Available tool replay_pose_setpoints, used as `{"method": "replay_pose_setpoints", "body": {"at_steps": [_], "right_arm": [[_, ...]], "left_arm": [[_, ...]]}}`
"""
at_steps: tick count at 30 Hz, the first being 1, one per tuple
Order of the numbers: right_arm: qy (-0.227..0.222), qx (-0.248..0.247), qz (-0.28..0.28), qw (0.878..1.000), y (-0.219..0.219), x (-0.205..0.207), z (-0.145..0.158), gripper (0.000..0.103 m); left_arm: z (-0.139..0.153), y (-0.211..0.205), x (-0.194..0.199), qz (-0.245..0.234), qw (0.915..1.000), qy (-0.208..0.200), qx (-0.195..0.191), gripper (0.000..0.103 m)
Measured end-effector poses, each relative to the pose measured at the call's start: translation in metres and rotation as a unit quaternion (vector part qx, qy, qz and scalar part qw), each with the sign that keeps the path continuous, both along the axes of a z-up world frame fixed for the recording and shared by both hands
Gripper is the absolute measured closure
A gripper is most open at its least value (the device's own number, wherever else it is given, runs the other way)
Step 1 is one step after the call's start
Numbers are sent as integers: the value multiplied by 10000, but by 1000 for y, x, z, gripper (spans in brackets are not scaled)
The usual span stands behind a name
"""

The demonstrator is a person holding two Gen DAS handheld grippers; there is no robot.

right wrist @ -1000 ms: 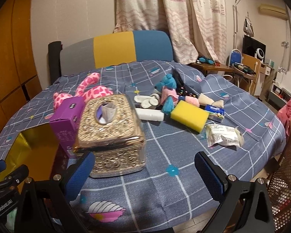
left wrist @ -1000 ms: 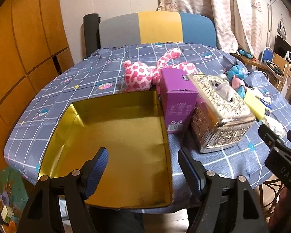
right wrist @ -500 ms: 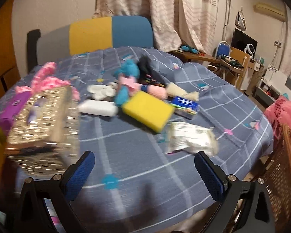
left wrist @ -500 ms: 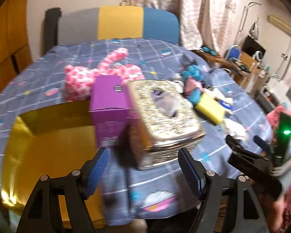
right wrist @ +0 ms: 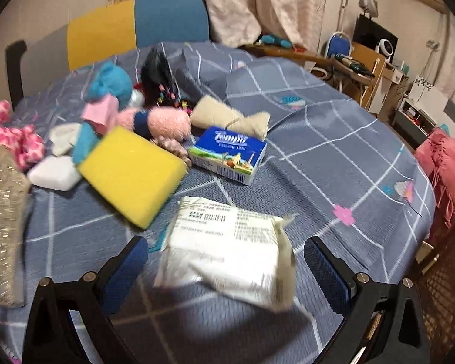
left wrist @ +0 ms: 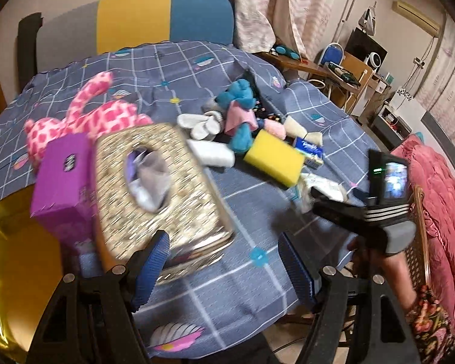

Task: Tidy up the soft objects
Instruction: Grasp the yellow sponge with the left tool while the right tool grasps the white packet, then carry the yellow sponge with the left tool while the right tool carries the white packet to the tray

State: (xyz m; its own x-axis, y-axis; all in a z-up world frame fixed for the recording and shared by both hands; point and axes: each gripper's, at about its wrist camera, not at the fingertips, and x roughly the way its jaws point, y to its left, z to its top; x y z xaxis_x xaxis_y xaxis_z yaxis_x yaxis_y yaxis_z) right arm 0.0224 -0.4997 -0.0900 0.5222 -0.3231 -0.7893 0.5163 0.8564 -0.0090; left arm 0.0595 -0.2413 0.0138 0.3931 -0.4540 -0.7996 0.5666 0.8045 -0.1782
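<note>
Both tools are empty right now. The right tool has its jaws spread wide, hovering low over the near edge of the table, with the white plastic packet sitting between its blue pads but not touched as far as I can tell. The left tool is just as wide open, hanging over the near edge too, pointed between the gold tissue box and the bare cloth.

The soft stuff is piled toward the middle of the table: yellow sponge, blue plush, pink fuzzy thing, beige rolled cloth, white pads, plus the pink spotted bunny toward the far left behind the purple box. The gold tray sits at the near left corner, looks like the obvious drop spot.

What I'd worry about: that packet is crinkly and slack, so a pinch on one loose edge could let it slide out mid-carry. Also the sponge overlaps its corner, so a sloppy grab drags both. Everything's motion-blurred, so the tools seem to be swinging fast, and the left one is close enough to clip the tissue box.

Both tools are angled down and forward, with the right one level with the packet.
</note>
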Motion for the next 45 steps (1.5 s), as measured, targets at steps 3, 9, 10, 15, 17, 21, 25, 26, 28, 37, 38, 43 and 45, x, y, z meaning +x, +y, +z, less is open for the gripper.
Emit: {"method": "replay_pose_setpoints", "body": {"at_steps": [3,9,10,15,17,21,25,26,28,37,38,43,45], "right_arm": [[190,145,43,9997,-8,14,-14,0],[22,379,51,9993,-12,12,-24,16],[-47,407,49,9992,-12,9,-25,17],[-180,291,158,9993,-5,-5,-24,20],[-228,268,192,9992,-3,-11,-24,20],[-343,311,155,9988,-5,-18,-26,20],[-415,259,135,9987,-4,-19,-27,19],[-445,272,119,9986,-4,-20,-28,19],[-487,278,98,9984,-5,-21,-29,19],[-555,176,93,9983,0,-25,-30,18],[-547,156,92,9983,1,-25,-30,18],[-529,146,99,9984,2,-24,-31,18],[-527,147,98,9985,2,-24,-31,18]], "left_arm": [[4,-21,6,-16,10000,-60,51,27],[-3,-64,25,14,9996,-30,264,27],[-6,-70,30,58,9996,25,268,27],[-26,-104,55,337,9985,404,176,27],[-35,-118,62,414,9979,464,155,27],[-53,-143,78,589,9963,592,191,25],[-70,-158,99,891,9913,972,21,17],[-74,-162,104,967,9892,1103,-38,16],[-82,-168,113,1050,9850,1365,-114,7],[-103,-195,143,1296,9817,1387,165,0],[-107,-200,145,1229,9824,1386,223,1],[-116,-201,141,848,9868,1359,216,21],[-112,-195,136,755,9882,1329,101,22]]}}
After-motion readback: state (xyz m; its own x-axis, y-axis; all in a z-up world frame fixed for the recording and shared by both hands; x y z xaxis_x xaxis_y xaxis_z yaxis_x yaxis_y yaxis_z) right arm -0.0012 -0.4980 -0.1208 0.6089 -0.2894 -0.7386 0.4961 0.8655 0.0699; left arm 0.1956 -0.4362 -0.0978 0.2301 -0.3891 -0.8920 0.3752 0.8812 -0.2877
